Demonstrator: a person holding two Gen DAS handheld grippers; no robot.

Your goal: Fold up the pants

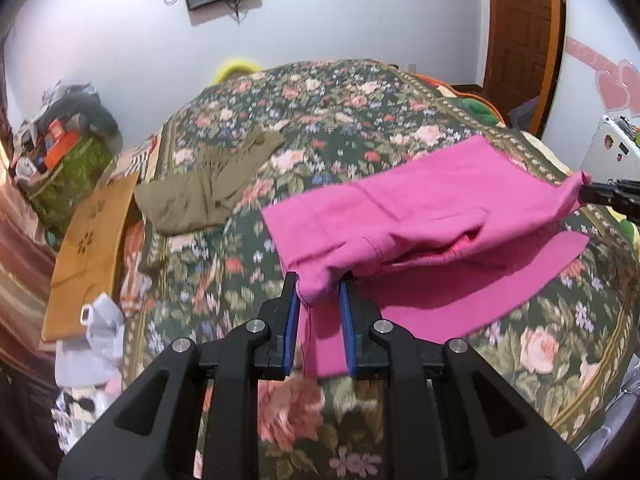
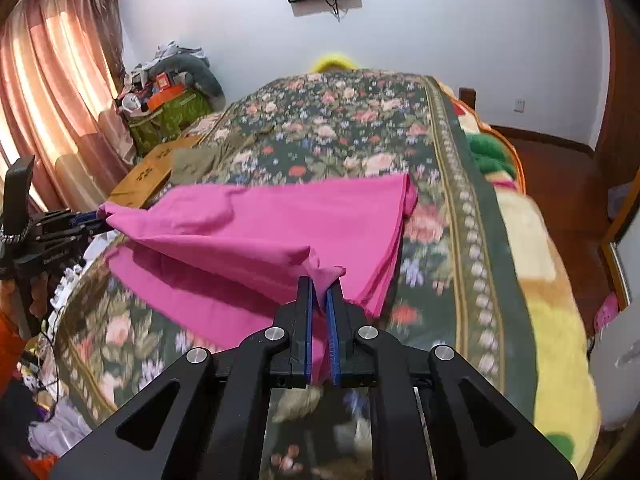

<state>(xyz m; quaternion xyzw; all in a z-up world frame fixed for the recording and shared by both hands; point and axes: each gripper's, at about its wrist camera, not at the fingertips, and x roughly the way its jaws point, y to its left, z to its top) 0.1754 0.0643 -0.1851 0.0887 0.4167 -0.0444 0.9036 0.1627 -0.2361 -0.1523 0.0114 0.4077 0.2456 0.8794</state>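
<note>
Our left claw [image 1: 318,286] is clenched on one corner of the pink pants [image 1: 420,204], and our right claw [image 2: 319,286] is clenched on the other corner of the same edge. Between them the pants hang in a soft sag, the far part resting on the floral bedspread [image 1: 360,112]. We judge the cloth light, limp and non-slip; corners give the best hold. Beyond the pants, toward the wall, lies an olive garment [image 1: 208,188]; it is apart from the pants and obstructs nothing.

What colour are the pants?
Bright pink pants, clearest in the right wrist view.
</note>
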